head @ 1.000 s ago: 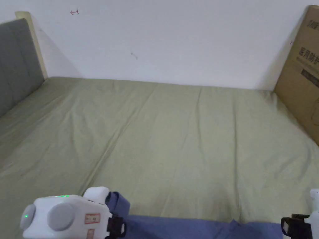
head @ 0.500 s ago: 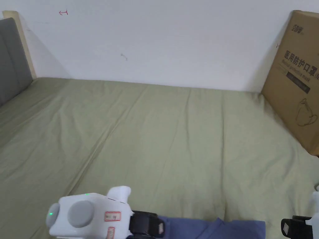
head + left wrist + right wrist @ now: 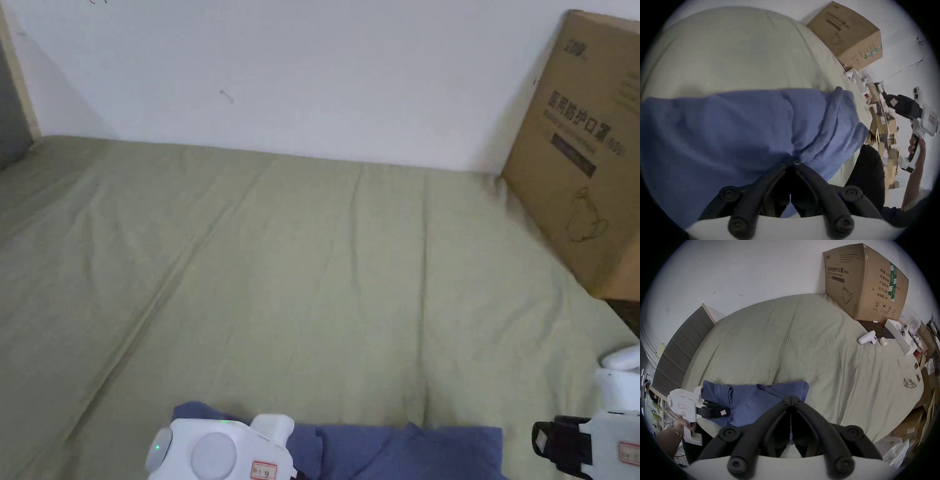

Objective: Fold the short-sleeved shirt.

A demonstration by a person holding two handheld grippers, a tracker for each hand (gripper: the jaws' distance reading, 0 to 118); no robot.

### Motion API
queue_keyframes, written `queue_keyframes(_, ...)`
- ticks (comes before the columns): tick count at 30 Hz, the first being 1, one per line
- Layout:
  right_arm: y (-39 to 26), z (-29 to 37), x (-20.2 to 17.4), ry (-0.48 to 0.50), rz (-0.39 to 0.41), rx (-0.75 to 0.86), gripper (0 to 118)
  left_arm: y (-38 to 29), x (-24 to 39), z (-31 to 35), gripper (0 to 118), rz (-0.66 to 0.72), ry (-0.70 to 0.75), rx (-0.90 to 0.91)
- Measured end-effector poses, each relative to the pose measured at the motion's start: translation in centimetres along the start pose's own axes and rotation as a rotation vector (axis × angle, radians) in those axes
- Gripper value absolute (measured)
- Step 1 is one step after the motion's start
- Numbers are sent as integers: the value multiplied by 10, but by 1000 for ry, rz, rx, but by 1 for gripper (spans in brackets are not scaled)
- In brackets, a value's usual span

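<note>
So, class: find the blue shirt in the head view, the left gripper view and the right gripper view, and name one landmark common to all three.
Head view: the blue shirt lies along the bottom edge.
Left gripper view: it spans the middle, left of centre.
Right gripper view: lower left of centre.
Shared landmark: the cardboard box, at the bed's far right.

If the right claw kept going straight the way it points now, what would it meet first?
Probably nothing new: the right claw looks shut, with a thin blue strip between its jaws. Straight ahead lies the crumpled blue fabric shirt, then bare green bedsheet; depth is unclear.
</note>
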State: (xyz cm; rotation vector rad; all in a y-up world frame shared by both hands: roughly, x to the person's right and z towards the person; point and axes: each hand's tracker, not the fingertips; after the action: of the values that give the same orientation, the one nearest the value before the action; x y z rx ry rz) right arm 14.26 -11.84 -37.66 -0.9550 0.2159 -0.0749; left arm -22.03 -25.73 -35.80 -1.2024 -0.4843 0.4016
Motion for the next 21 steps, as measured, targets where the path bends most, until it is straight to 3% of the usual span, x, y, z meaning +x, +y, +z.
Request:
queue_keyframes(3,1,1,-1,9,-2,-12,0,6,-22,-14,0,108,-79,21)
queue_keyframes(6,1,1,-1,9,2,-9,0,2,-19,2,0,71,-106,6)
queue_keyframes(9,4,0,-1,3,9,-5,0,-1,-44,42,0,78,-214,92)
queue_keyframes(13,7,-3,-8,15,8,-3,0,-8,-117,120,1,168,-226,278)
queue_keyframes(14,7,-4,-10,18,15,-6,0,-10,-144,133,9,240,-280,284)
queue_keyframes(15,7,-6,-11,17,23,-8,0,-13,-165,141,26,313,-327,261)
queue_keyframes(16,7,-7,-13,14,31,-8,0,-16,-181,146,61,348,-335,234)
queue_keyframes(17,8,-9,-14,9,38,-12,0,-18,-185,152,89,340,-298,228)
queue_keyframes(18,8,-10,-13,6,42,-17,0,-21,-192,152,89,334,-271,228)
queue_keyframes(19,8,-11,-13,3,42,-19,0,-23,-202,151,98,333,-234,225)
queue_keyframes(20,8,-11,-14,2,42,-20,0,-24,-210,148,116,335,-245,225)
queue_keyframes(21,8,-10,-14,2,40,-21,0,-29,-210,145,118,332,-257,216)
